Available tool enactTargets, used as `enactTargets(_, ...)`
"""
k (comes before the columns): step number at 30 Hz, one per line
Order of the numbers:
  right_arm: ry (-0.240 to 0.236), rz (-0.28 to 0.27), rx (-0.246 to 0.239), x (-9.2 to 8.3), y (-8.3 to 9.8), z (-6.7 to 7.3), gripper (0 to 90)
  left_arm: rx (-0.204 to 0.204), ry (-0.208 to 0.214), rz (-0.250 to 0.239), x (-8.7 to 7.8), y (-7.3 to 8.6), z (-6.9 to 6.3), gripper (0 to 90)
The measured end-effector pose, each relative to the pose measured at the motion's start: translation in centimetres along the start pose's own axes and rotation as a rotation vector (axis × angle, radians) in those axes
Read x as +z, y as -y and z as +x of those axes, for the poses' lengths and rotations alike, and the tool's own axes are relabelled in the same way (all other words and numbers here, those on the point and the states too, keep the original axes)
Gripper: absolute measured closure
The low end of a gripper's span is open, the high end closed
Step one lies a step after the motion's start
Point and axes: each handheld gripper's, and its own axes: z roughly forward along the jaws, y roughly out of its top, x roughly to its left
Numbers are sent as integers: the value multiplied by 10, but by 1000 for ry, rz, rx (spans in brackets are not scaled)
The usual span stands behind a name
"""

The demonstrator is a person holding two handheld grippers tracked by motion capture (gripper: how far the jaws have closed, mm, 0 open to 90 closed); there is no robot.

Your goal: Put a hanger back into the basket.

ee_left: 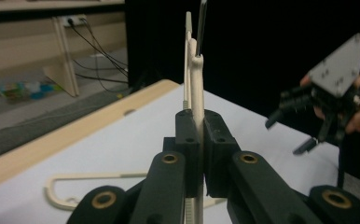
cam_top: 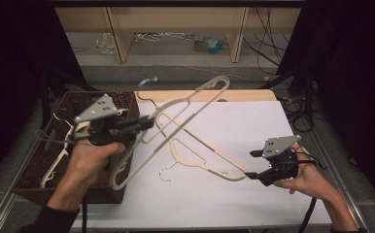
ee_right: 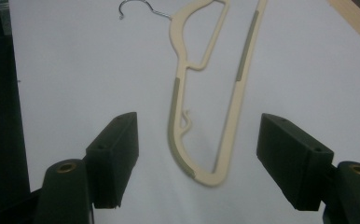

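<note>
A: What is the left gripper (cam_top: 144, 122) holding?

B: Its jaws are pressed together on a cream hanger (cam_top: 176, 121), on the thin bar of it. In the left gripper view the bar (ee_left: 197, 93) goes straight up between the two black pads. This hanger is lifted in the air, tilted, with its top toward the far edge of the white table (cam_top: 253, 131) and its lower end over the near corner of the wicker basket (cam_top: 35, 165).

A: And the right gripper (cam_top: 253, 164)?

B: Its jaws stand apart and nothing is between the pads. It is above the right part of the table, just at the end of a second hanger (cam_top: 200, 155).

A: Where does this second hanger lie?

B: Flat on the white table, near the middle. In the right gripper view its rounded end (ee_right: 206, 177) is between the two open jaws but lower, on the table surface, and its metal hook (ee_right: 136, 7) points away.

A: Is something in the basket?

B: Yes, white hangers (cam_top: 54, 165), at the left side of the table.
</note>
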Motion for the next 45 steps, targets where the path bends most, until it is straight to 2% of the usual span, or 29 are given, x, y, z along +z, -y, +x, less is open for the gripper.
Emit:
enactTargets(1, -3, 10, 1, 3, 0, 1, 300, -5, -33, -5, -13, -8, 12, 859)
enactTargets(2, -6, 8, 0, 5, 1, 1, 300, -5, -33, -5, -13, -8, 12, 859)
enactTargets(3, -7, 10, -1, 6, 1, 2, 300, -35, -73, -16, -27, -11, 26, 859)
enactTargets(4, -9, 11, -3, 6, 2, 2, 300, -43, -94, -22, -33, -12, 34, 859)
enactTargets(5, -9, 11, -3, 6, 2, 2, 300, -43, -94, -22, -33, -12, 34, 859)
enactTargets(6, -16, 14, 0, 7, 3, 2, 300, -60, -135, -28, -45, -11, 51, 859)
enactTargets(9, -25, 30, 3, 10, 6, 1, 300, -82, -205, -38, -60, -5, 74, 859)
enactTargets(10, -25, 30, 3, 10, 6, 1, 300, -82, -205, -38, -60, -5, 74, 859)
enactTargets(11, -21, 31, 8, 11, 7, 1, 300, -78, -225, -33, -65, -3, 82, 859)
enactTargets(12, -29, 39, 8, 13, 8, 1, 301, -66, -267, -27, -73, 3, 96, 859)
enactTargets(13, -26, 44, 12, 13, 9, 1, 301, -74, -284, -18, -76, 6, 103, 859)
enactTargets(14, -26, 44, 12, 13, 9, 1, 301, -74, -284, -18, -76, 6, 103, 859)
enactTargets(15, -27, 43, 4, 15, 9, 0, 301, -81, -311, 1, -82, 13, 116, 859)
enactTargets(16, -29, 43, 2, 15, 9, 0, 301, -76, -323, 18, -84, 17, 121, 859)
enactTargets(17, -30, 48, 9, 15, 9, 1, 301, -76, -323, 18, -84, 17, 121, 859)
enactTargets(21, -37, 52, 6, 15, 10, 1, 302, -60, -339, 63, -90, 31, 137, 859)
enactTargets(22, -37, 52, 5, 15, 10, 1, 302, -43, -337, 72, -93, 37, 143, 859)
enactTargets(29, -42, 66, 5, 16, 12, 1, 303, -15, -335, 113, -96, 53, 155, 859)
enactTargets(34, -46, 65, 7, 15, 12, 1, 303, 13, -310, 171, -95, 68, 162, 859)
enactTargets(39, -53, 65, 2, 15, 13, 0, 303, 10, -302, 194, -98, 77, 166, 859)
enactTargets(41, -48, 69, 2, 16, 14, 0, 303, -12, -304, 182, -102, 83, 168, 859)
enactTargets(45, -54, 74, -5, 17, 15, 0, 303, -29, -309, 190, -106, 92, 172, 859)
